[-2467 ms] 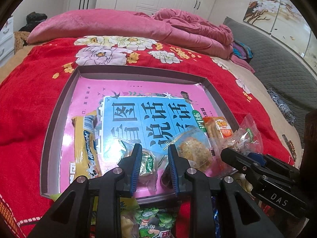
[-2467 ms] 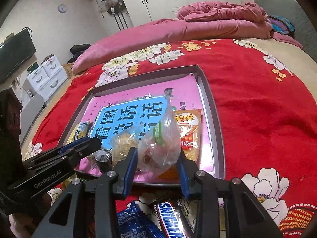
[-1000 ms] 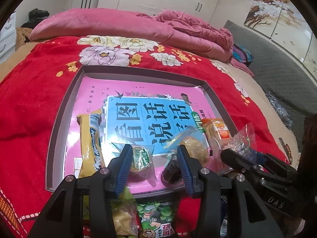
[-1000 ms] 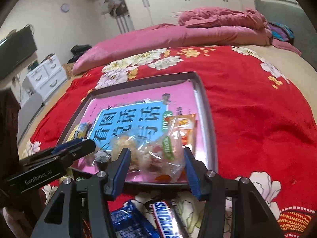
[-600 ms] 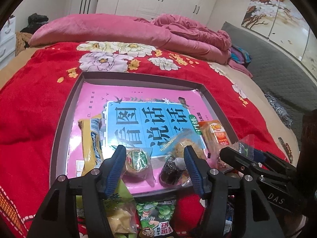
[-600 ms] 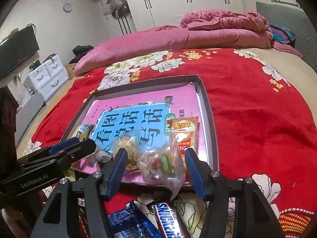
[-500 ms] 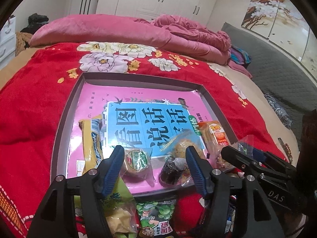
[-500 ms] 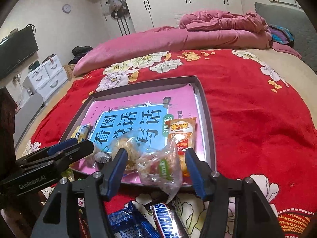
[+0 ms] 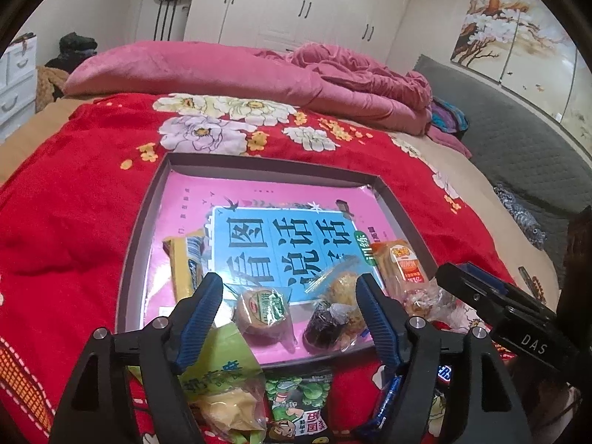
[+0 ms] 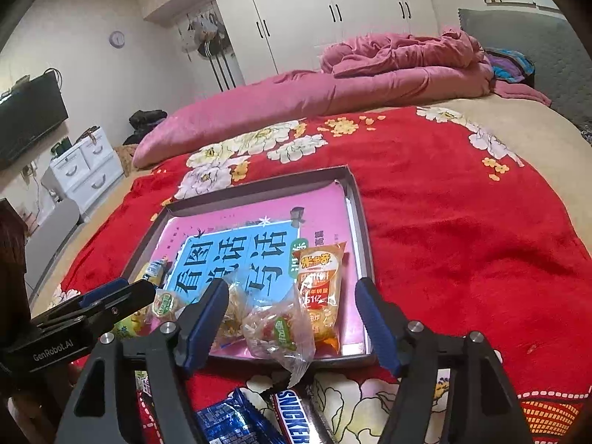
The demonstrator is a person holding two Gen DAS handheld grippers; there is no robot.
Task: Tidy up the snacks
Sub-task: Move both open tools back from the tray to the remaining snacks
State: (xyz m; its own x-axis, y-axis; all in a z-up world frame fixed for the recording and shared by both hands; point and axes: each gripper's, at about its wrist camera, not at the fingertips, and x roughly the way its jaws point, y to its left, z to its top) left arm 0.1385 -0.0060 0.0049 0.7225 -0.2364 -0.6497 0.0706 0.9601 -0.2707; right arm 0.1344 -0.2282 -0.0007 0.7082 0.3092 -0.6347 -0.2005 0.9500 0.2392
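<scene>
Along the near edge of the tray [image 9: 137,244], left to right, lie a yellow bar [image 9: 184,266], a round green-labelled cake [image 9: 263,312], a dark sweet in a clear bag [image 9: 325,327], and a clear candy bag [image 10: 279,333] beside the orange packet [image 10: 320,281]. The left gripper [image 9: 290,318] has just been opening, its jaws clear of the cake; the right gripper [image 10: 288,323] likewise, free of the candy bag. That bag's tail overhangs the near rim, so it could slide out onto the Snickers bar [image 10: 296,421].
</scene>
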